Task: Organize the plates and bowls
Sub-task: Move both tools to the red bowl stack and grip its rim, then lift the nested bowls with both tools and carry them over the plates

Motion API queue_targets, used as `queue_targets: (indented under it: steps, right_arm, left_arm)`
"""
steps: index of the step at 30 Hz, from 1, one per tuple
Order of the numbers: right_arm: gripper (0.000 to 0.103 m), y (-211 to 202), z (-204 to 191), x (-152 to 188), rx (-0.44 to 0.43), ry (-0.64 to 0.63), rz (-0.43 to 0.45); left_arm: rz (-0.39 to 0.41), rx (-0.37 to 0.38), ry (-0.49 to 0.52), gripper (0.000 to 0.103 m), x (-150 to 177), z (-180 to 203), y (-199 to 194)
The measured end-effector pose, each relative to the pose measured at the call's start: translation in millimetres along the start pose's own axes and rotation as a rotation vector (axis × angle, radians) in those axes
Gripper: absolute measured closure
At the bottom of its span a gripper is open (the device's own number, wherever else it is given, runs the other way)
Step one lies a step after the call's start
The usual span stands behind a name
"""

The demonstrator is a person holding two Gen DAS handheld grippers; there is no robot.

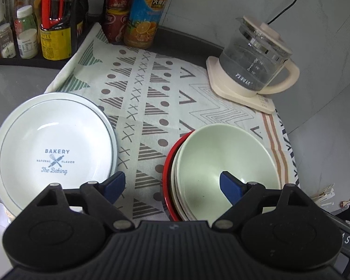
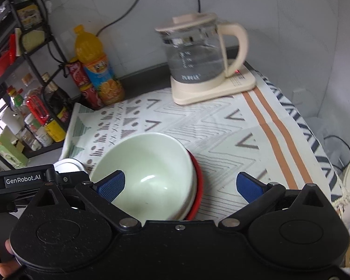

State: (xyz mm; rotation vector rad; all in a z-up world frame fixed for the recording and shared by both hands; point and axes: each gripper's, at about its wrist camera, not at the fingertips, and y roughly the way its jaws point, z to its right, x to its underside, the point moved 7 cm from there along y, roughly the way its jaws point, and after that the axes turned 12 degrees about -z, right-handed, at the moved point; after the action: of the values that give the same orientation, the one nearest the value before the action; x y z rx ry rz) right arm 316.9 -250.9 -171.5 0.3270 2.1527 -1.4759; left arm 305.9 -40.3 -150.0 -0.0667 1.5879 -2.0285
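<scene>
A stack of white plates [image 1: 53,149] printed "BAKERY" lies at the left of the patterned cloth [image 1: 151,88]. A stack of bowls, pale green bowl [image 1: 226,163] on top and a red one [image 1: 169,175] at the bottom, sits at the right. My left gripper [image 1: 172,185] is open and empty, above the cloth between the plates and the bowls. In the right wrist view the green bowl [image 2: 147,172] lies under my right gripper [image 2: 180,185], which is open and empty. A plate edge [image 2: 67,164] shows behind the other gripper's body.
A glass kettle [image 1: 256,63] on a cream base stands at the back right, also in the right wrist view [image 2: 198,56]. An orange juice bottle [image 1: 147,14] and red cans [image 1: 115,11] stand at the back. A black rack [image 2: 23,81] of condiment bottles is at the left.
</scene>
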Motion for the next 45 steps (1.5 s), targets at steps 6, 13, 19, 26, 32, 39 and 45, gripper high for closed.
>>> queue_targets:
  steps: [6, 13, 19, 26, 32, 39, 45]
  right_arm:
    - [0.001, 20, 14, 6, -0.016, 0.065, -0.059]
    - [0.006, 46, 23, 11, -0.019, 0.107, -0.128]
    - [0.019, 63, 25, 13, -0.03, 0.119, -0.184]
    - [0.042, 78, 23, 19, -0.071, 0.138, -0.242]
    - [0.059, 81, 18, 21, -0.124, 0.147, -0.268]
    - [0.064, 78, 19, 21, -0.133, 0.135, -0.246]
    - [0.064, 70, 16, 19, -0.129, 0.116, -0.222]
  left_arm:
    - [-0.062, 0.018, -0.009, 0.017, 1, -3, 22]
    - [-0.085, 0.017, -0.007, 0.018, -2, -1, 39]
    - [-0.101, 0.009, -0.02, 0.027, -3, -1, 52]
    - [-0.138, 0.036, -0.038, 0.06, 0, -2, 64]
    - [-0.151, 0.048, -0.058, 0.075, 3, -6, 66]
    - [-0.149, 0.036, -0.058, 0.075, 9, -6, 62]
    - [-0.12, 0.038, -0.053, 0.075, 10, -4, 47]
